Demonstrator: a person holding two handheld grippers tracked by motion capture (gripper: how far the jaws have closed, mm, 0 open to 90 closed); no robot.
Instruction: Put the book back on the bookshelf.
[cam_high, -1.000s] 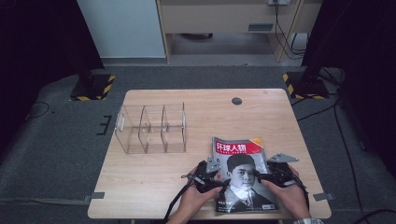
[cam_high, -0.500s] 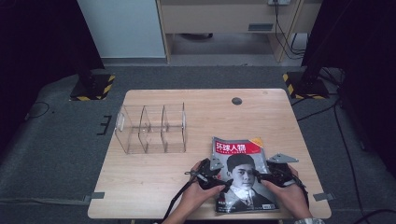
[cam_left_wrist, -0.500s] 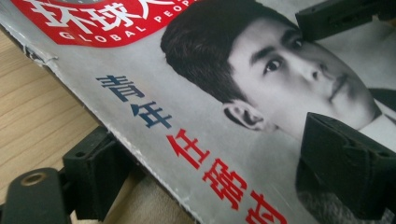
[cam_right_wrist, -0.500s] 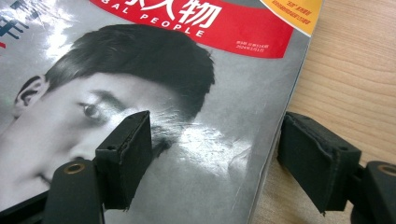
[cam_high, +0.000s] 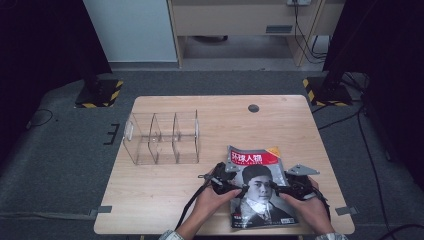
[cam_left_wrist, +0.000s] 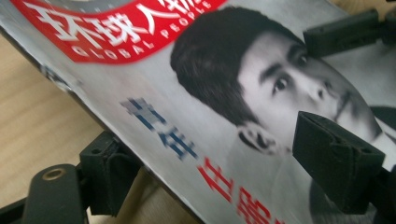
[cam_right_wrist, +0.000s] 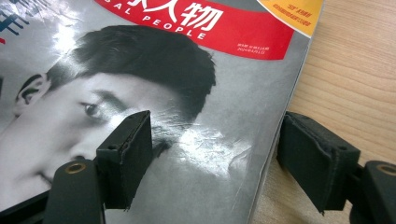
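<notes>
Held the left gripper (cam_high: 239, 189) (cam_left_wrist: 219, 168) wide open across the left edge of the magazine (cam_high: 252, 157) (cam_left_wrist: 196, 121) (cam_right_wrist: 219, 140): one jaw out over the bench (cam_high: 165, 200) just beside that edge, partly tucked beneath it in the left gripper view, the other over the printed cover. Clamped on nothing; could not tell whether either jaw touched the paper. Held the right gripper (cam_high: 276, 188) (cam_right_wrist: 222, 158) released likewise, jaws far apart, straddling the magazine's right edge with one jaw over the cover's portrait and the other over bare wood just beside the edge. Wrapped the left hand (cam_high: 210, 200) and the right hand (cam_high: 310, 210) around the two grippers at the bench's near edge. Left the magazine lying face up near the near right corner of the bench, red title band towards the far edge. Kept a clear plastic organiser (cam_high: 162, 137) towards the left edge, well apart from the magazine; saw only the wood of the bench through its three compartments.
</notes>
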